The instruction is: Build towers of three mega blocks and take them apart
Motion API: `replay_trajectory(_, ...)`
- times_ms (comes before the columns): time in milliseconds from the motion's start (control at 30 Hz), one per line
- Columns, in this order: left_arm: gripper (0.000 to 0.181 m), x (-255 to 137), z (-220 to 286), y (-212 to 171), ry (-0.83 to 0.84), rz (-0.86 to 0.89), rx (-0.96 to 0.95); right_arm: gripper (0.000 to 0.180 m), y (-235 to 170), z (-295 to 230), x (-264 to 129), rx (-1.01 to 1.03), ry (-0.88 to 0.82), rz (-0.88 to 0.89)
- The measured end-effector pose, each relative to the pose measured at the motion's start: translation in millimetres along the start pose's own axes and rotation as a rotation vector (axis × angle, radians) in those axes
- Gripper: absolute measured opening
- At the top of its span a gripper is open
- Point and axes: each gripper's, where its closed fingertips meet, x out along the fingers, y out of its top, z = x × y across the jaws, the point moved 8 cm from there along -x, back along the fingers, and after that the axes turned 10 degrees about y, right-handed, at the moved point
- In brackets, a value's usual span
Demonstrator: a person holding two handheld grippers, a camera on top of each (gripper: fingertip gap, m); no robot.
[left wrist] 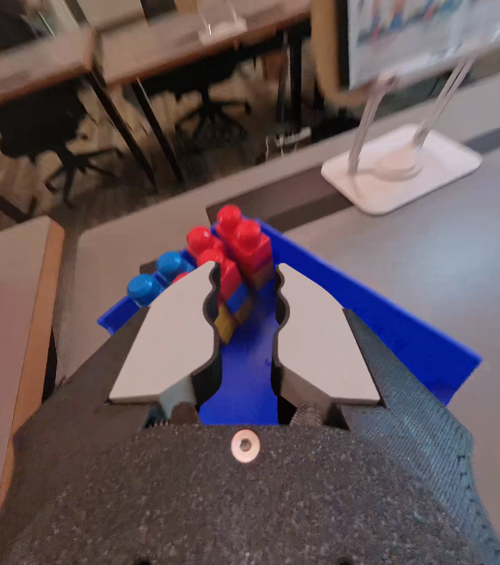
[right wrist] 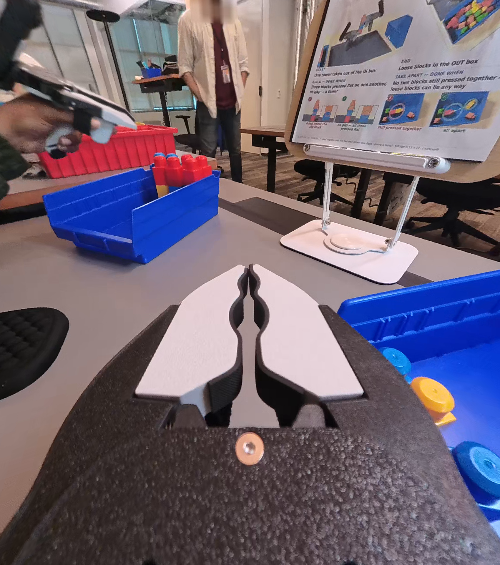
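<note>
Over the far-left bin: my left gripper (left wrist: 247, 269) hangs with fingers spread, pinching nothing.
Far-left blue bin (right wrist: 166, 220): I see block towers (right wrist: 181, 171) standing at its back end, red tops up.
Centre: my right gripper (right wrist: 248, 269) sits pressed together, empty, above the grey table (right wrist: 150, 290).
Right blue bin (right wrist: 426, 308): loose blue and orange blocks (right wrist: 433, 394).

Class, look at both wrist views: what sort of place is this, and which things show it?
Probably an open office or lab set up for recording. Signs: rows of desks with office chairs, an instruction board on a stand, and blue bins of blocks on a grey table.
</note>
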Motion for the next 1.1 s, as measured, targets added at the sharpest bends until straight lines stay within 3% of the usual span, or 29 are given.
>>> replay_trajectory(167,0.053,48.0,-22.4,-36.3,0.026,-0.238,0.146,0.000,-4.8,-5.8,5.4,-0.022,0.047,-0.037)
replay_trajectory(267,0.069,71.8,-26.4,-52.5,0.009,-0.293,0.132,0.000,-6.9,-10.6,8.7,-0.058,0.070,-0.060)
replay_trajectory(333,0.056,78.5,-29.6,-52.8,0.055,-0.258,0.202,0.000,-8.8,-14.0,10.6,-0.077,0.090,-0.077)
replay_trajectory(533,0.055,88.0,-32.1,-58.7,0.192,-0.297,0.353,0.000,-12.9,-23.8,14.8,-0.136,0.145,-0.116)
replay_trajectory(667,0.053,90.1,-33.1,-63.5,0.173,-0.304,0.261,0.000,-14.3,-29.0,17.3,-0.167,0.166,-0.133)
replay_trajectory(867,0.045,88.4,-28.7,-58.1,0.170,-0.297,0.260,0.000,-18.5,-34.1,20.4,-0.185,0.191,-0.163)
replay_trajectory(1100,0.037,60.9,-21.2,-52.8,0.162,-0.216,0.319,0.000,-20.9,-36.5,22.1,-0.201,0.203,-0.180)
